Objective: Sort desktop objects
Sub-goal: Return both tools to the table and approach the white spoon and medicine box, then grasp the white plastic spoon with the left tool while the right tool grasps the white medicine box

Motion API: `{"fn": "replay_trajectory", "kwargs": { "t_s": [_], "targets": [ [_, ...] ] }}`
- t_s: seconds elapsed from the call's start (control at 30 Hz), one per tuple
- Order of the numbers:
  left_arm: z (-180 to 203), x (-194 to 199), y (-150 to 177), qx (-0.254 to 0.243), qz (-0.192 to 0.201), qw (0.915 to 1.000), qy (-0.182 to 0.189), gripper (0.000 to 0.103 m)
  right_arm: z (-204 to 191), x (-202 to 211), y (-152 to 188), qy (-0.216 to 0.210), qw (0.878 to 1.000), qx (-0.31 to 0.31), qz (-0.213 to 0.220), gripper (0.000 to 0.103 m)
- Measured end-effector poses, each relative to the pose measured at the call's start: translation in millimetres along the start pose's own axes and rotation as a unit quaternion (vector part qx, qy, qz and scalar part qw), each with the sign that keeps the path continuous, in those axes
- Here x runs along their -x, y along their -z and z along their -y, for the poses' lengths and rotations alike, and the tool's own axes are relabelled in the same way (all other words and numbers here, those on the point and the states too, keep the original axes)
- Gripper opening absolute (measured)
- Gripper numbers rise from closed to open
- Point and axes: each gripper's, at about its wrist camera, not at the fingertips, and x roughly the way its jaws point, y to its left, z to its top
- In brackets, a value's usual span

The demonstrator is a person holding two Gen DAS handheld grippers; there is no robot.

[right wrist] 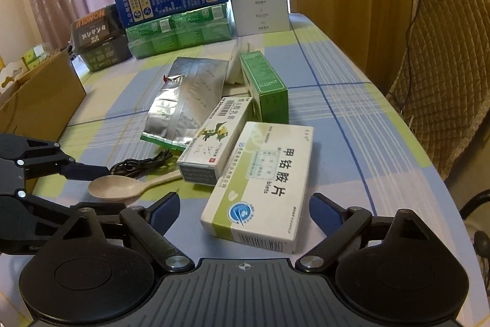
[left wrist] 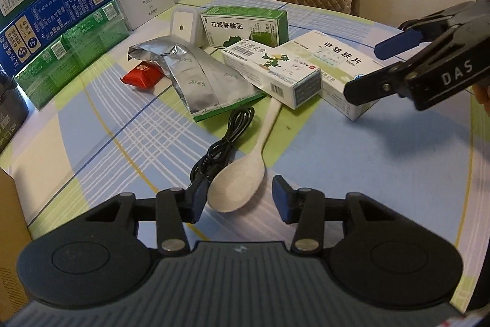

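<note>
**Both claws spread, nothing gripped: L lined up on spoon, R on tablet box**

L gripper (left wrist: 239,198) is released, jaws wide, holding nothing. Spoon (left wrist: 237,186) bowl sits just ahead between the fingertips, nearer the left one; its long axis runs off toward 1 o'clock, handle end tucked under the long carton w/ the green figure (left wrist: 271,72). Black cable (left wrist: 223,137) lies at 11 o'clock, touching the spoon's left side, so a close could snag it.

R gripper (right wrist: 243,212) is also spread and empty. White tablet box (right wrist: 260,186) lies at 12 o'clock, near end between the fingers, long axis roughly along them, tilted slightly to 1. R is clearly nearer it; L nearer the spoon.

Containers: cardboard box (right wrist: 43,100) at R view's 10 o'clock, inside not visible. Small lidded tub (left wrist: 185,26) past the foil pouch (left wrist: 196,75), shut.
</note>
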Motion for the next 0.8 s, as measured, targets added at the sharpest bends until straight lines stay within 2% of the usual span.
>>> {"fn": "replay_trajectory", "kwargs": {
  "t_s": [0.13,0.4,0.5,0.63,0.8],
  "targets": [
    [1.2,-0.4,-1.5,0.007,0.001,1.0000,0.003,0.034,-2.2,-8.8,-0.2,0.008,1.000,0.005,-0.005,0.087],
    [7.1,-0.3,-4.3,0.025,-0.005,0.9996,0.010,0.032,-8.1,-18.3,3.9,0.030,0.999,0.024,-0.020,0.084],
    [13.4,2.3,-3.9,0.036,-0.008,0.9992,0.011,0.031,-7.7,-18.4,4.5,0.040,0.999,0.024,-0.022,0.076],
    [23.4,9.2,-1.6,0.039,-0.008,0.9991,0.015,0.029,-6.3,-9.2,7.7,0.044,0.998,0.029,-0.023,0.072],
    [35.9,18.2,4.7,0.053,-0.009,0.9985,0.011,0.028,-4.0,15.7,20.7,0.042,0.998,0.031,-0.028,0.071]
  ]
}}
